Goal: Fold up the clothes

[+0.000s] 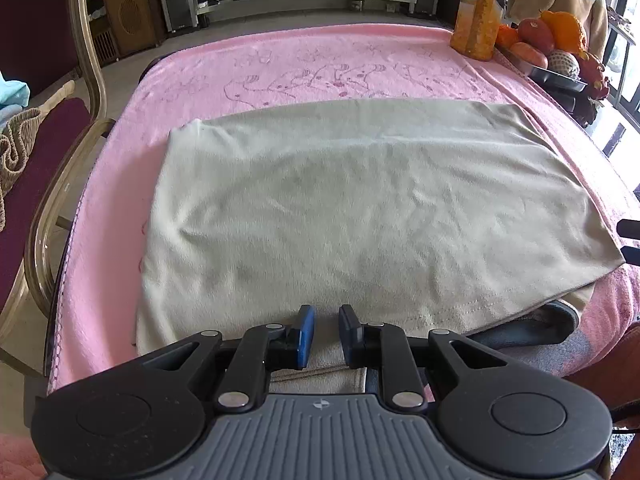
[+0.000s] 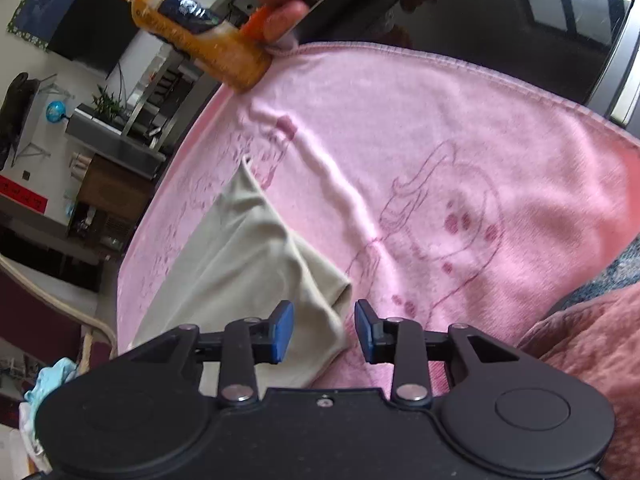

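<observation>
So I've got the beige shirt [image 1: 360, 208] spread out flat on the pink blanket [image 1: 280, 68] that covers the table, and it's already folded over into a rough rectangle. Its near hem is right at my left gripper [image 1: 324, 336], and a bit of a grey layer pokes out from under its near right corner.

My left gripper sits low over that near edge with its blue pads [image 1: 306, 336] only a narrow gap apart. There's cloth below and behind them, but I honestly can't tell if any of it is pinched between them or if they're just hovering over it.

My right gripper [image 2: 324, 330] is at the shirt's right-hand corner [image 2: 336, 292]. The jaws are clearly parted, with a good gap between the pads. The left pad [image 2: 282, 332] is over the beige cloth, the right one is over bare pink blanket, and the folded corner lies in the gap without being squeezed, so nothing is actually held on that side.

At the far corner of the table there's an orange juice bottle [image 2: 200, 36] next to a tray of fruit [image 1: 552, 44]. A dark red chair [image 1: 36, 148] stands just beside the table on the left.
</observation>
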A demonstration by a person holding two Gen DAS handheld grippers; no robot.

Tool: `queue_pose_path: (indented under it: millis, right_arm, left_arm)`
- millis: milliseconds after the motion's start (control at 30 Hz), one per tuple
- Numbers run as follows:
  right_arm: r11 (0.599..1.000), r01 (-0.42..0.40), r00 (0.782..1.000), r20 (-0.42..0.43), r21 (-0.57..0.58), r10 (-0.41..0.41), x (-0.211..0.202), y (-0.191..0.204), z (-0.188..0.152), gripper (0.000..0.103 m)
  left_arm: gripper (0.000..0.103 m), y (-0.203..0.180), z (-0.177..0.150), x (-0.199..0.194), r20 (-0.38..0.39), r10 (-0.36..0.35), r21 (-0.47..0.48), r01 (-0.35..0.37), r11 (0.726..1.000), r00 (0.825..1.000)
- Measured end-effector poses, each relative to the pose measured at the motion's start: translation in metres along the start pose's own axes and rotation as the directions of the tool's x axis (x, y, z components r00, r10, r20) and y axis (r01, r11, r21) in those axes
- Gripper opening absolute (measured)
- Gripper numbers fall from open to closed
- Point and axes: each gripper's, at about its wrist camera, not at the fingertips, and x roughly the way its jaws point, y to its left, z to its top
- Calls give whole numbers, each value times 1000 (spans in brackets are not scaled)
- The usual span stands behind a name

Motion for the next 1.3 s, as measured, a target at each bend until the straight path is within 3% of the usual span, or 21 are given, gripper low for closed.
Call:
queue_pose_path:
  millis: [200,467,633,800,1000,1100,1300]
  right_arm:
    - [999,20,999,49,25,-21,7,-3,9,33]
    - [994,-60,998,29,92,57,26,-14,23,33]
    - [973,-133,989,-35,189,142,27,-30,23,32]
    - [967,-173,974,-109,189,196,33,-30,21,32]
    - [973,-176,984,6,152,177,35,-23,22,32]
    - [970,-201,980,16,139,200,42,-22,24,32]
    - [936,-236,955,-119,262,274,43,-38,18,25]
  left_arm:
    - [20,0,-1,1,-4,1,2,-1,1000,1000]
    - [20,1,0,2,-9,-1,2,1,1000,1000]
    - [20,2,0,3,-11,-4,-2,4,1000,1000]
    - [20,2,1,4,-13,-8,-8,8,1000,1000]
    - [21,2,0,4,-11,-4,-9,4,1000,1000]
    - [21,3,0,4,-10,-5,-8,5,1000,1000]
    - [21,4,0,4,-11,-11,-16,11,1000,1000]
